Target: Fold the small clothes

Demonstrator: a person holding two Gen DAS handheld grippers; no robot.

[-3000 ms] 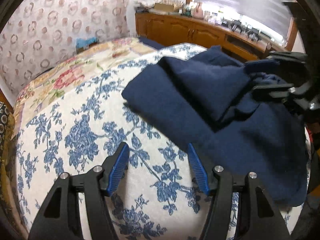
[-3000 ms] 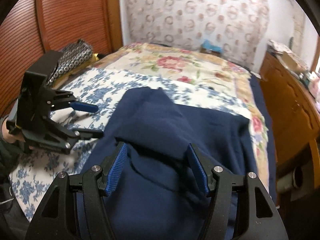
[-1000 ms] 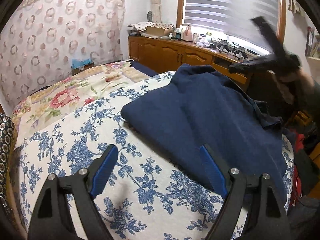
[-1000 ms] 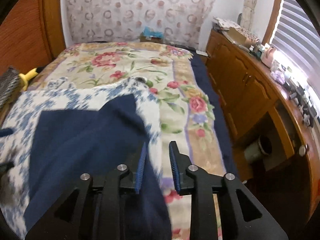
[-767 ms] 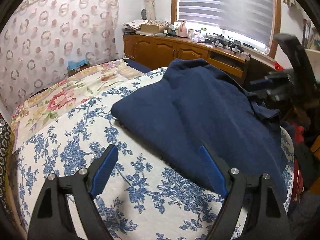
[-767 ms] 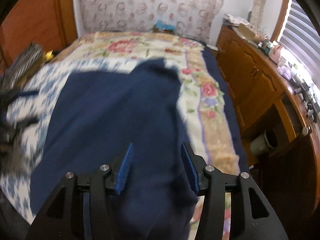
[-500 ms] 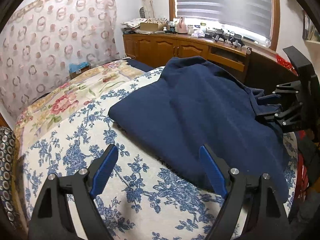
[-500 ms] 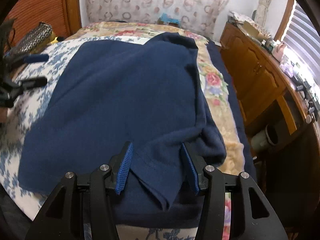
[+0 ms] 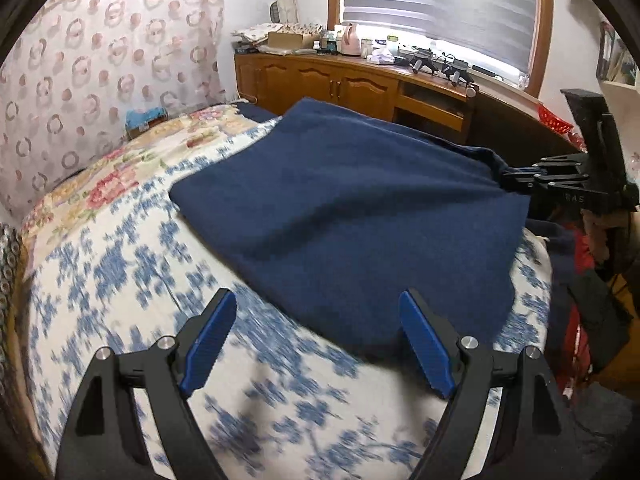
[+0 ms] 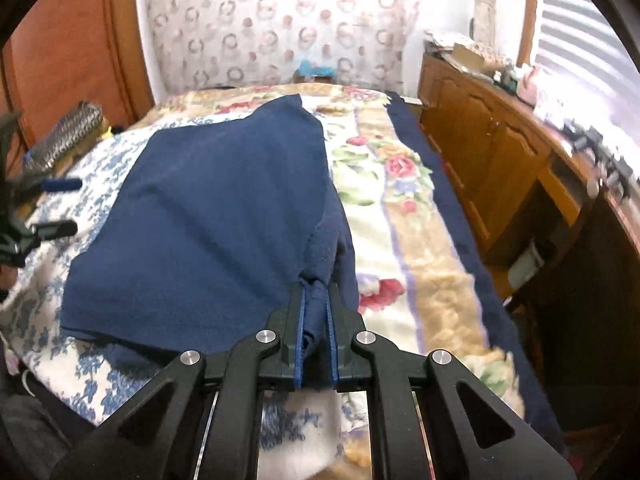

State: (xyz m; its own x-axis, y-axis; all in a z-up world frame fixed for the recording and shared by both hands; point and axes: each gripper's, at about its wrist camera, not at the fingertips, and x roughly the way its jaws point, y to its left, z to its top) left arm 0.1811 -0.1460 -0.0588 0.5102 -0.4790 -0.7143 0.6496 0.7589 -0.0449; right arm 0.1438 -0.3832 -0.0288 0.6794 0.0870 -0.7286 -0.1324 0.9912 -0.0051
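Observation:
A navy blue garment [image 9: 352, 208] lies spread on the floral bedcover [image 9: 120, 264]; it also shows in the right wrist view [image 10: 216, 216]. My right gripper [image 10: 315, 300] is shut on a bunched edge of the garment at its near right side, and it shows at the far right in the left wrist view [image 9: 516, 178]. My left gripper [image 9: 320, 336] is open and empty, just above the bedcover at the garment's near edge. It appears at the left edge of the right wrist view [image 10: 60, 206].
A wooden cabinet [image 9: 340, 84] with clutter on top runs along the window wall beside the bed. A patterned curtain [image 10: 280, 20] hangs behind the bed head. A wooden panel [image 10: 68, 52] stands at the left. Dark and red items [image 9: 584, 264] lie off the bed's right edge.
My right gripper closed on the garment's edge, having been open over it half a second ago. The garment now lies flatter and more stretched out. My left gripper stayed open and shifted slightly.

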